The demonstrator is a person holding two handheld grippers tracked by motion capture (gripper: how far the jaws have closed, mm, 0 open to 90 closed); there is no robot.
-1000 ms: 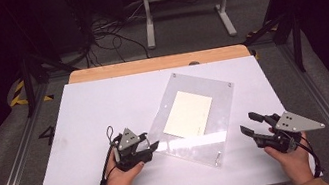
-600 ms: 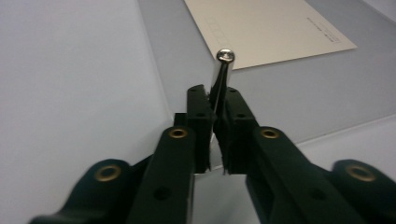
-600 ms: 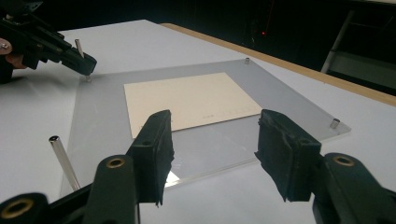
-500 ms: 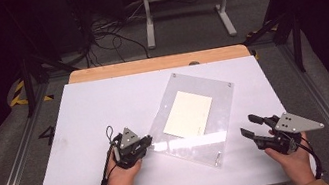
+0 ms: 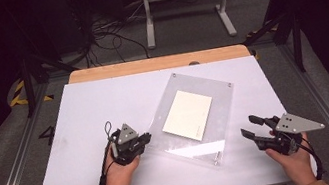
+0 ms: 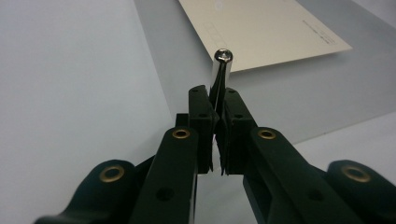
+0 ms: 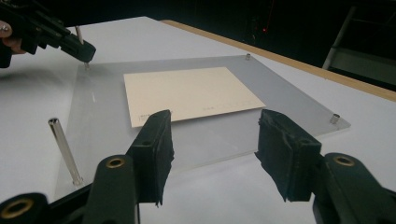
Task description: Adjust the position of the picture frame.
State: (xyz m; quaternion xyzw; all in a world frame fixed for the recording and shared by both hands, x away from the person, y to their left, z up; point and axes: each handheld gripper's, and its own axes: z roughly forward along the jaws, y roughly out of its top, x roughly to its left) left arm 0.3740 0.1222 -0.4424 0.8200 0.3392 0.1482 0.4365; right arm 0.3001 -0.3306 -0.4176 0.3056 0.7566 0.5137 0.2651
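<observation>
Left gripper (image 5: 145, 137) fingers clamped on upright pin (image 6: 221, 70) at acrylic plate's (image 5: 217, 114) near-left corner; right gripper (image 5: 252, 127) fingers apart.

High view: looks forward and down from above the person's side, taking in the whole white bench (image 5: 79, 111).
Left gripper view: sits low and very near, facing along its jaws to a cream sheet (image 6: 261, 28).
Right gripper view: low, facing across the clear plate (image 7: 289, 93).
Shared: the plate and sheet appear in all three.
</observation>
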